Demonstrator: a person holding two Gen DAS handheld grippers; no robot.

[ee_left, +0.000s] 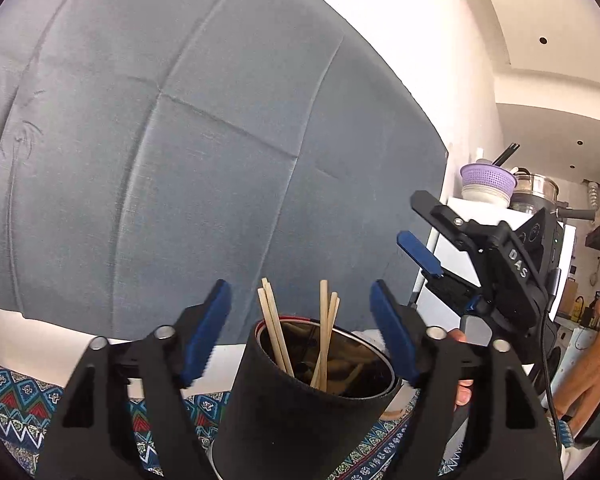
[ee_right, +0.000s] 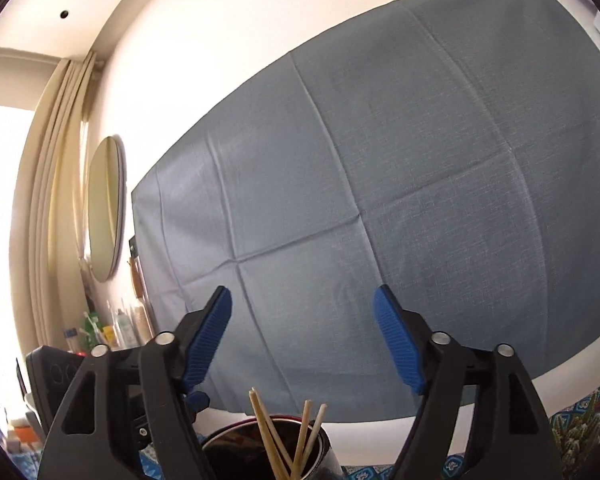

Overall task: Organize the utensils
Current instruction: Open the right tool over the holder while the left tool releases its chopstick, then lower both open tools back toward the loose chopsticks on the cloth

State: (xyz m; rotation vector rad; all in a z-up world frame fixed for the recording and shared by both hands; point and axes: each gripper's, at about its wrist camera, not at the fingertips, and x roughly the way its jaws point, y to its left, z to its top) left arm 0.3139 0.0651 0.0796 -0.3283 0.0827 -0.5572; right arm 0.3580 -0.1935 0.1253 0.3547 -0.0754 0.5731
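Note:
A black cylindrical holder (ee_left: 296,408) with a shiny metal lining stands on a patterned cloth (ee_left: 16,400). Several wooden chopsticks (ee_left: 324,332) stand in it, tips up. My left gripper (ee_left: 300,336) is open and empty, its blue pads on either side of the holder's rim without touching it. My right gripper (ee_left: 414,226) shows at the right in the left wrist view, open and empty, raised above the holder. In the right wrist view the right gripper (ee_right: 302,340) is open above the holder (ee_right: 236,452) and chopsticks (ee_right: 300,440).
A grey-blue cloth (ee_left: 180,160) hangs on the white wall behind. At the right stand a white cabinet (ee_left: 452,276) with a purple colander (ee_left: 488,178) and pots. A round mirror (ee_right: 106,208), a curtain and bottles are at the left in the right wrist view.

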